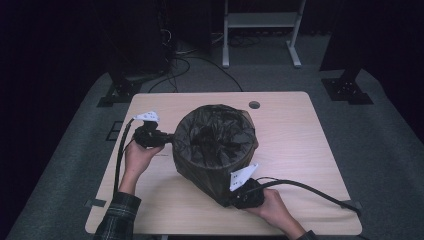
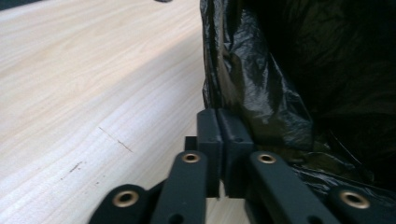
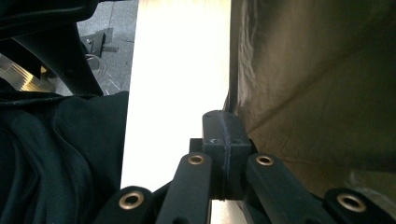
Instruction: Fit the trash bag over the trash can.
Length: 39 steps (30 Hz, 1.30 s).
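Seen from above, a person at a pale wooden desk [image 1: 295, 130] works both hands on a bin [image 1: 215, 145] lined with a black plastic bag [image 1: 200, 132], which stands near the middle of the desktop and tilts toward the near edge. At the bin's left side, the left tongs [image 1: 169, 137] meet the rim of the liner; in the left gripper view their jaws sit closed together, with the crinkled black film [image 2: 261, 88] pressed right against them, though whether any of it is pinched between the pads cannot be told. At the near right of the bin, low on its wall, the right tongs [image 1: 231, 200] touch the bag; the right gripper view shows those jaws fully together, beside the brownish, light-struck plastic [image 3: 317, 84]. Cables trail from both tools across the desk
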Each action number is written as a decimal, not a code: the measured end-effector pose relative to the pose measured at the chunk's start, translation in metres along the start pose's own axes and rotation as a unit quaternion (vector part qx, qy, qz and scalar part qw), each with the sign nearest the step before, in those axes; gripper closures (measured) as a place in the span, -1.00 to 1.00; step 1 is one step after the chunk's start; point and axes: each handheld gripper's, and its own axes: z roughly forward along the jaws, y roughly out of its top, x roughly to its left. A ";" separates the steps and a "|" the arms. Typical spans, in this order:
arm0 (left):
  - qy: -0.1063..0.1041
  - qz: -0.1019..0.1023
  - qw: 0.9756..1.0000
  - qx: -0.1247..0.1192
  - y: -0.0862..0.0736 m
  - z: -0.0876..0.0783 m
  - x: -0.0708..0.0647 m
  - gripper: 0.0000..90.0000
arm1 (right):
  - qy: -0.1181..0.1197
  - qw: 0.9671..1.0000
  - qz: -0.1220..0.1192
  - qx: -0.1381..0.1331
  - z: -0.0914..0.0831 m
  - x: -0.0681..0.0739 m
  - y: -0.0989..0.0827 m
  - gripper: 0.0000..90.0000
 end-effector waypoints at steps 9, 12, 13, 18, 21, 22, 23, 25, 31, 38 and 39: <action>0.015 0.007 0.999 -0.043 -0.002 -0.033 -0.009 -0.20 | -0.027 0.999 -0.001 -0.044 -0.043 0.007 0.016 0.18; 0.024 0.018 0.999 -0.039 -0.009 -0.043 -0.015 -0.60 | -0.033 0.998 0.001 -0.062 -0.065 0.010 0.021 -0.11; 0.023 0.022 0.999 -0.038 -0.012 -0.045 -0.018 -0.66 | -0.032 0.997 0.001 -0.071 -0.073 0.011 0.022 -0.17; 0.022 0.047 0.998 -0.020 -0.027 -0.052 -0.030 -1.00 | -0.043 0.992 -0.008 -0.121 -0.109 0.017 0.028 -0.45; 0.017 0.062 0.998 -0.009 -0.039 -0.052 -0.038 -1.00 | -0.073 0.987 -0.015 -0.142 -0.129 0.018 0.037 -0.64; 0.017 0.065 0.998 -0.005 -0.043 -0.051 -0.041 -1.00 | -0.077 0.986 -0.014 -0.144 -0.133 0.018 0.039 -0.69; 0.017 0.070 0.997 -0.001 -0.047 -0.051 -0.043 -1.00 | -0.085 0.986 -0.015 -0.146 -0.137 0.016 0.042 -0.73; 0.022 0.076 0.997 0.007 -0.055 -0.048 -0.046 -1.00 | -0.098 0.984 -0.018 -0.146 -0.144 0.013 0.049 -0.73; 0.036 0.094 0.994 0.042 -0.081 -0.033 -0.058 -1.00 | -0.139 0.983 -0.020 -0.117 -0.153 -0.002 0.069 -0.76; 0.044 0.092 0.991 0.081 -0.112 -0.010 -0.062 -1.00 | -0.150 0.985 -0.012 -0.079 -0.150 -0.027 0.092 -0.93; 0.045 0.091 0.991 0.089 -0.116 -0.007 -0.061 -1.00 | -0.150 0.986 -0.010 -0.073 -0.149 -0.032 0.095 -0.94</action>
